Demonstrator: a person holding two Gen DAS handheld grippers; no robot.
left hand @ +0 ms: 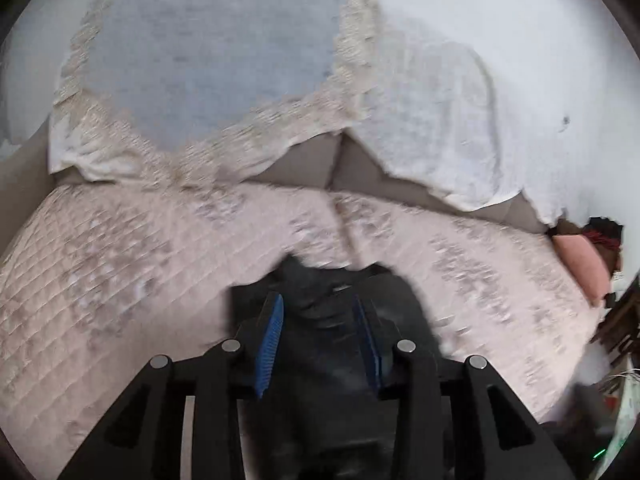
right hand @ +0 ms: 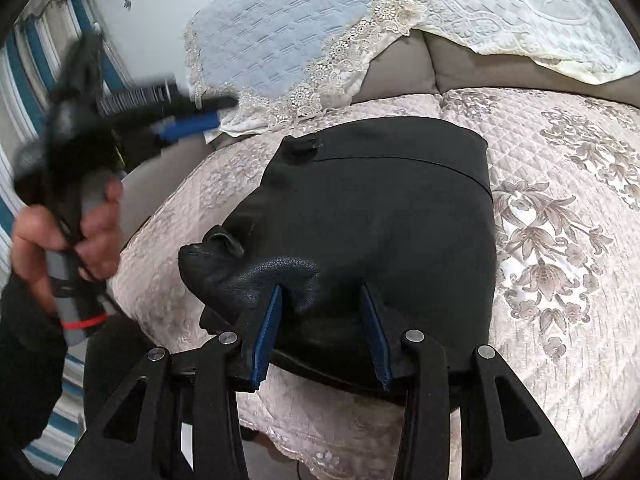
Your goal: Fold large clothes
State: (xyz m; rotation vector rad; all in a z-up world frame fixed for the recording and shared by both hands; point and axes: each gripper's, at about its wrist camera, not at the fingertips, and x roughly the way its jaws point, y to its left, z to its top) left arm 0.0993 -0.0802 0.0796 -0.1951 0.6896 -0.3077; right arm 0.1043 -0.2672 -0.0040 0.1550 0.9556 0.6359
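A black, leather-like garment (right hand: 380, 216) lies folded in a compact pile on the quilted floral seat cover (right hand: 560, 208) of a sofa. My right gripper (right hand: 322, 288) stands open over the garment's near edge. Its blue pads (right hand: 267, 332) are apart, with a bulging fold of the cloth lying between them. In the right wrist view my left gripper (right hand: 192, 126) is blurred, raised off the garment's left side in a person's hand (right hand: 94, 236). From its own view my left gripper (left hand: 318, 298) shows a gap between its pads, and the dark garment (left hand: 332, 400) lies below.
A blue cover with a lace border (right hand: 280, 36) and a white lace cover (right hand: 520, 12) drape the grey backrest (right hand: 400, 68). A pink cushion (left hand: 582, 268) sits at the sofa's right end. Striped curtains (right hand: 24, 60) hang at the left. The seat's front edge (right hand: 320, 452) is close below me.
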